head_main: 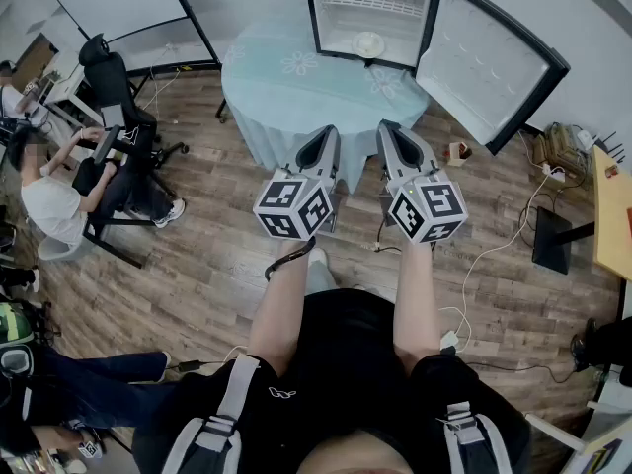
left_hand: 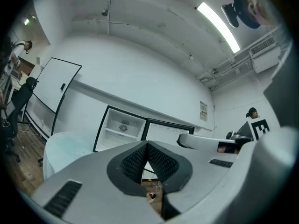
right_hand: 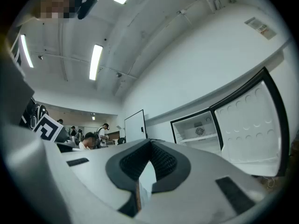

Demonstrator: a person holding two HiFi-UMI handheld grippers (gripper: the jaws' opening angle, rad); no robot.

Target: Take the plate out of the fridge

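Observation:
A small fridge (head_main: 370,13) stands open on a round table with a pale blue cloth (head_main: 286,82); its door (head_main: 489,62) swings out to the right. A pale plate (head_main: 368,43) lies on the fridge's lower shelf. I hold both grippers in front of the table, short of the fridge, tilted upward. The left gripper (head_main: 324,136) and the right gripper (head_main: 391,129) are both shut with nothing between the pads. In the left gripper view the fridge (left_hand: 122,127) shows beyond the shut gripper (left_hand: 146,147). The right gripper view shows the fridge (right_hand: 198,129) and its door (right_hand: 250,125) past the gripper (right_hand: 150,147).
A person sits at a desk to the left (head_main: 49,200) beside an office chair (head_main: 111,77). A whiteboard (head_main: 118,3) leans at the back left. Cables (head_main: 494,255) and a small cup (head_main: 457,153) lie on the wooden floor right of the table. A wooden tabletop (head_main: 612,210) is at the far right.

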